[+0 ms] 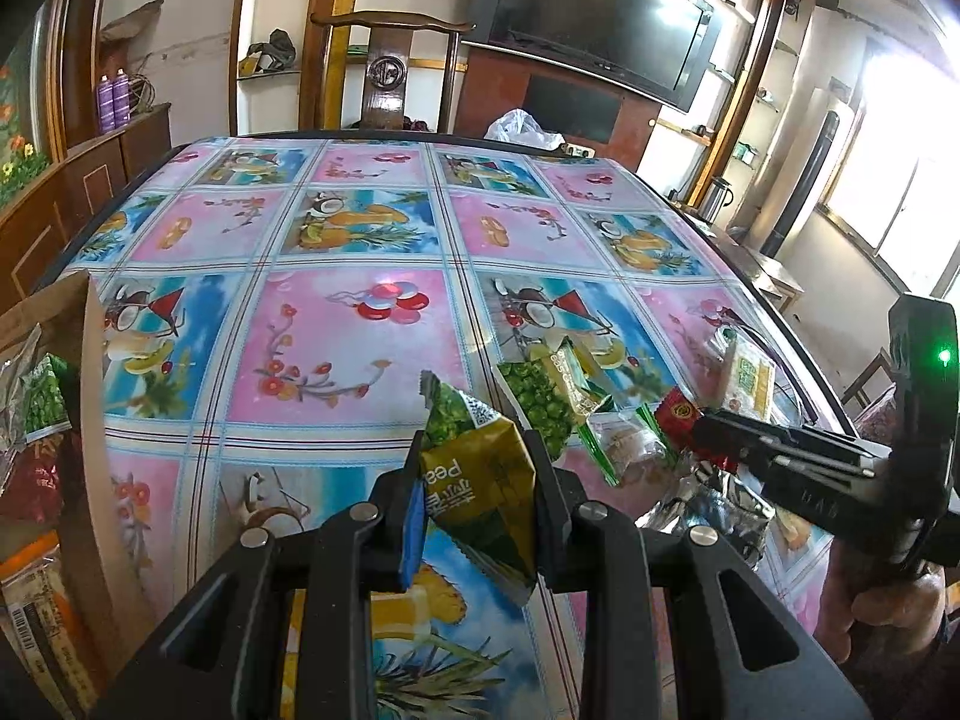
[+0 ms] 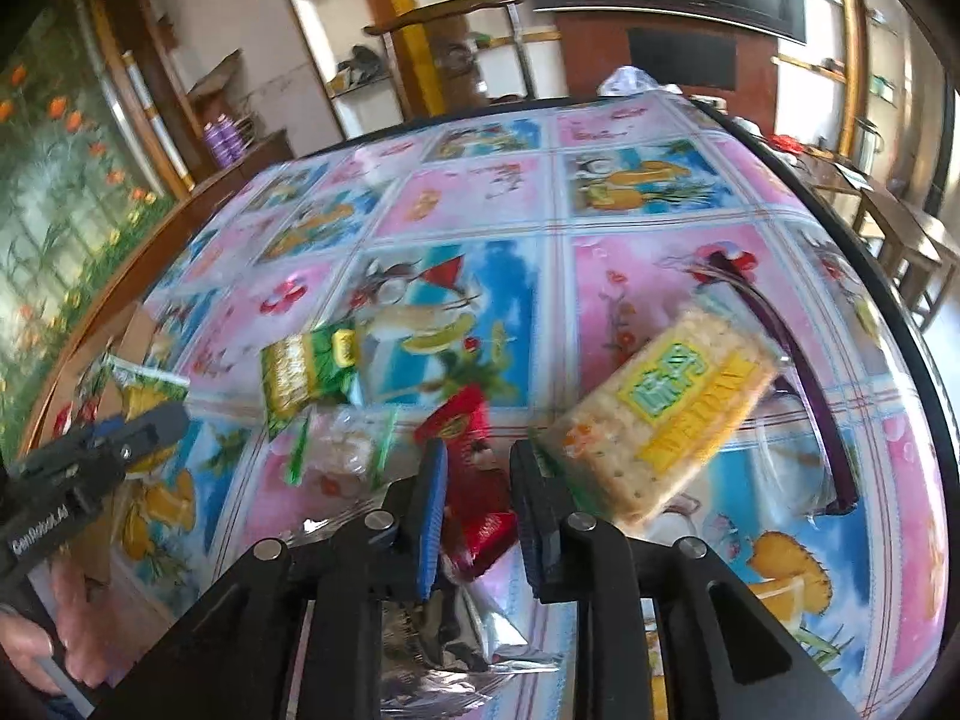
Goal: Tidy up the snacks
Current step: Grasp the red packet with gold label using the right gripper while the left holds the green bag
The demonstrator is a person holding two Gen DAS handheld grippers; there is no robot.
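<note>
Some packets already in cardboard box [image 1: 84, 360]; left gripper [image 1: 474, 480] clamped on pea packet [image 1: 480, 480]; right gripper [image 2: 480, 498] open around red packet [image 2: 480, 516]; several left on table [image 1: 336, 228]

wall-mounted television [image 1: 600, 24], wooden chair [image 1: 387, 69], bright window [image 1: 900, 204]

Left gripper [image 1: 474, 498] clamped on a packet, right gripper [image 2: 477, 510] parted, low.
</note>
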